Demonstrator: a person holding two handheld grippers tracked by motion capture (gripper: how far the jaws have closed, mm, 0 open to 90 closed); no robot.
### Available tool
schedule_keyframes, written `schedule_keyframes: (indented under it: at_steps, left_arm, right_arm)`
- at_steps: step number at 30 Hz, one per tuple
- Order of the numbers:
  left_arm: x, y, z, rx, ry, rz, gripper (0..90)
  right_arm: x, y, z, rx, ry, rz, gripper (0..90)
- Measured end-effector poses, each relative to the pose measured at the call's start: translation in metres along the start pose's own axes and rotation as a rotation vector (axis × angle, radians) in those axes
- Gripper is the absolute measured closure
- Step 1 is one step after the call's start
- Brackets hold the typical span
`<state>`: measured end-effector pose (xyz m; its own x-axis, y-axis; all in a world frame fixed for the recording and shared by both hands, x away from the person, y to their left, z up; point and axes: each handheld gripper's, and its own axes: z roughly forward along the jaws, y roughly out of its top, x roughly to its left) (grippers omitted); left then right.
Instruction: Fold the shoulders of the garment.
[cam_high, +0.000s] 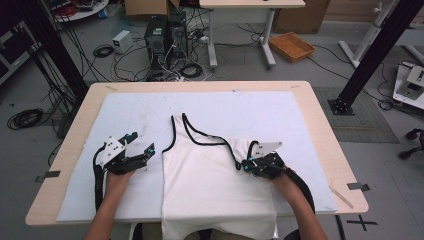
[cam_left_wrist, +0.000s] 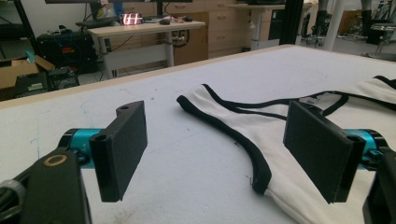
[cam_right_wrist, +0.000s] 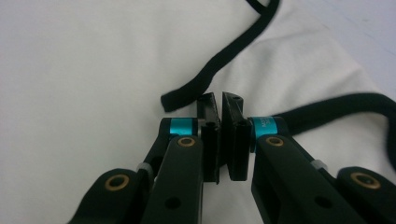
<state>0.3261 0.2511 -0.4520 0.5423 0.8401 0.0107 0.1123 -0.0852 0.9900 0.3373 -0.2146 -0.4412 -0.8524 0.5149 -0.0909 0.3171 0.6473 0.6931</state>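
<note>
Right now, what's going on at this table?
A person is working on a white sleeveless top with black trim that lies flat on a white mat, its hem hanging over the near table edge. The right gripper sits at the top's right shoulder strap with its jaws shut; the right gripper view shows black trim running right up beside them, but whether any fabric is pinched I cannot tell. The left gripper rests on the mat just left of the garment, jaws wide open and holding nothing.
</note>
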Motion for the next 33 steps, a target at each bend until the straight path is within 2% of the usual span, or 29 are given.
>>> schedule_keyframes:
  at_steps: [5,6,7,8,9,11,13,16,18,20,22,25,27,30,31,33]
  left_arm:
    - [0.0,0.0,0.0,0.001,0.0,-0.002,21.8]
    - [0.001,0.0,0.0,0.001,0.002,-0.002,21.8]
    - [0.001,0.0,0.0,0.001,0.003,-0.002,21.8]
    - [0.001,0.0,0.0,0.001,0.003,-0.002,21.8]
    - [0.001,0.0,0.0,0.002,0.004,-0.002,21.8]
    - [0.0,0.001,0.0,0.01,0.012,-0.01,21.8]
    - [0.0,0.001,0.0,0.027,0.02,-0.034,21.8]
    - [0.002,0.005,0.0,0.03,0.018,-0.077,21.8]
    - [0.002,0.012,0.001,0.013,0.01,-0.098,21.8]
    - [0.002,0.019,0.005,0.004,0.007,-0.111,21.8]
    - [0.003,0.025,0.014,0.016,0.0,-0.127,21.8]
    - [0.004,0.034,0.032,0.049,-0.008,-0.165,21.8]
    - [0.004,0.041,0.047,0.091,-0.007,-0.181,22.1]
    - [0.005,0.048,0.067,0.158,0.006,-0.172,22.3]
    - [0.005,0.048,0.067,0.158,0.006,-0.172,22.3]
    - [0.006,0.052,0.079,0.2,0.013,-0.168,22.3]
  right_arm:
    - [-0.008,-0.008,-0.01,-0.019,-0.003,0.021,86.3]
    - [-0.009,-0.012,-0.014,-0.037,0.032,0.04,83.8]
    - [-0.009,-0.013,-0.014,-0.05,0.04,0.044,77.0]
    - [-0.009,-0.013,-0.014,-0.05,0.04,0.044,77.0]
    - [-0.011,-0.012,-0.018,-0.093,0.03,0.085,60.0]
    - [-0.016,-0.013,-0.024,-0.153,-0.003,0.129,48.2]
    - [-0.021,-0.015,-0.031,-0.21,-0.07,0.175,34.8]
    - [-0.029,-0.02,-0.04,-0.269,-0.164,0.244,26.5]
    - [-0.034,-0.023,-0.045,-0.299,-0.201,0.288,21.6]
    - [-0.038,-0.026,-0.049,-0.322,-0.227,0.317,21.5]
    - [-0.041,-0.028,-0.053,-0.341,-0.249,0.339,21.5]
    - [-0.044,-0.031,-0.058,-0.355,-0.265,0.341,21.5]
    - [-0.046,-0.033,-0.059,-0.354,-0.267,0.347,21.6]
    - [-0.049,-0.035,-0.058,-0.34,-0.267,0.36,21.5]
    - [-0.049,-0.035,-0.058,-0.34,-0.267,0.36,21.5]
    - [-0.05,-0.036,-0.057,-0.333,-0.27,0.369,21.6]
